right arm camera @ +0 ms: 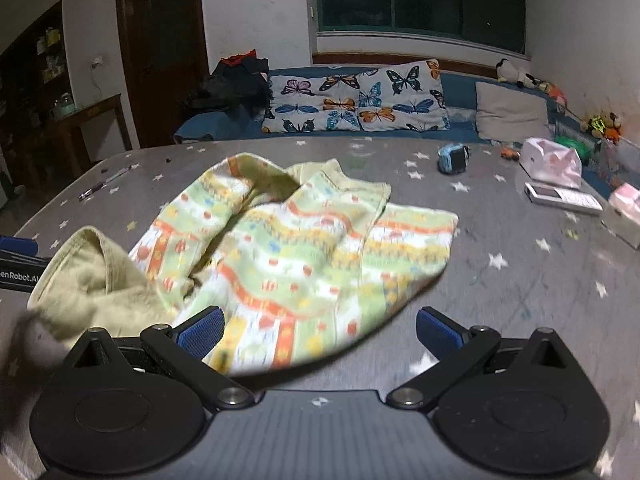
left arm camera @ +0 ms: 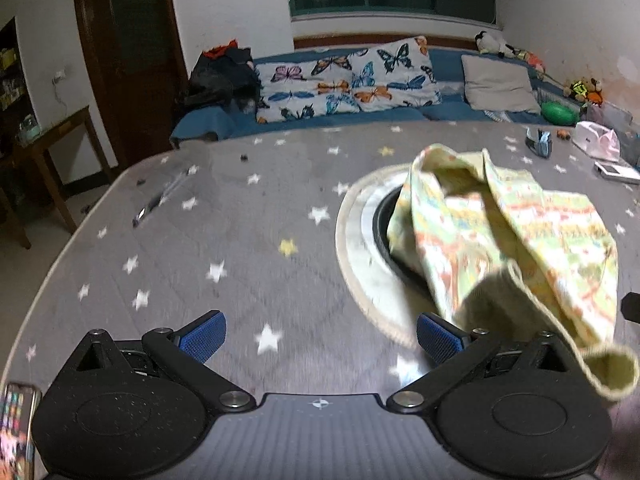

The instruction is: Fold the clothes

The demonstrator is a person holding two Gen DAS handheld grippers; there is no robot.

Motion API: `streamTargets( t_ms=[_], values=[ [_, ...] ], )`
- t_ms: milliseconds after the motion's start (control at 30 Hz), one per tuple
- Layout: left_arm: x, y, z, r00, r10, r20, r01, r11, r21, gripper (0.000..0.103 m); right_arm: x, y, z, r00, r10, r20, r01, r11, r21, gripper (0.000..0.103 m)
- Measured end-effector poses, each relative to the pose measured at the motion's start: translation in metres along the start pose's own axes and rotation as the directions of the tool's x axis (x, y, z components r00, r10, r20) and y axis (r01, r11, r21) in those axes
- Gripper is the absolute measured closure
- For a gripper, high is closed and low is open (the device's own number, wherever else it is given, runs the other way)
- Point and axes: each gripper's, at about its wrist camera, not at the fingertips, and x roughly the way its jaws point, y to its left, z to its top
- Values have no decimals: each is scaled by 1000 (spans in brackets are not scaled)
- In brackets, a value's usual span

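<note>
Nothing's been folded yet: the crumpled yellow-green patterned cotton garment [right arm camera: 288, 248] is heaped on the grey star-print table [right arm camera: 520, 280], both the left gripper [left arm camera: 320, 338] and right gripper [right arm camera: 320, 334] are spread wide and empty, so a hem probably needs to be pinched next.

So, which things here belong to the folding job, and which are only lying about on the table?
For the job:
- patterned garment, crumpled on the table
- left gripper, jaws open
- right gripper, jaws open

Just lying about:
- pen
- blue watch
- white phone
- pink and white pouch
- round inset in the table
</note>
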Motion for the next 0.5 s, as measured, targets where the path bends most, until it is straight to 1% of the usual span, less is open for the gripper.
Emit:
streamTargets(
  t_ms=[167,300,500],
  values=[
    [3,-7,15,1000,-13,27,13,1000,20,0,13,1,15,1000,9,3,-9,1000,-13,1],
    [10,-11,26,998,-48,27,48,999,23,0,22,5,22,1000,18,-2,-18,1000,-19,6],
    [24,-15,45,997,-77,30,76,997,29,0,39,10,31,999,34,-20,-34,999,-32,7]
  ],
)
